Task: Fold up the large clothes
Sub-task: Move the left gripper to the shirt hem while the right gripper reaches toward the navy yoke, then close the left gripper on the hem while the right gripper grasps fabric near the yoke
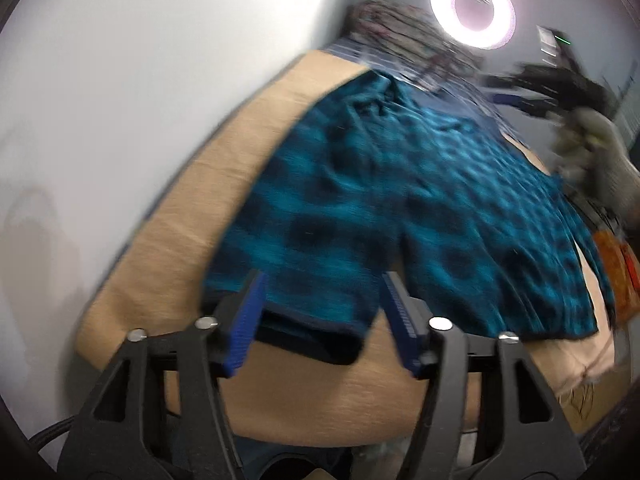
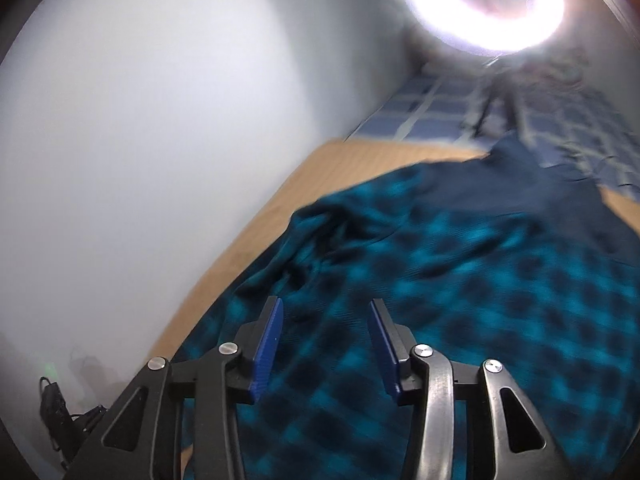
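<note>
A large teal garment with a dark blotch pattern [image 1: 400, 208] lies spread on a tan table [image 1: 280, 128]. My left gripper [image 1: 322, 300] is open, its blue pads on either side of the garment's near hem corner, with nothing held. In the right wrist view the same garment [image 2: 460, 280] fills the lower right, with a plain dark blue part [image 2: 520, 184] at its far end. My right gripper [image 2: 324, 312] is open and empty just above the cloth. Both views are blurred by motion.
A white wall [image 1: 140, 100] runs along the table's left edge. A ring light [image 1: 474, 8] shines at the far end above a blue checked cloth [image 2: 432, 116]. A second gripper and hand [image 1: 580, 120] are at the right. Orange items [image 1: 616, 272] lie at the right edge.
</note>
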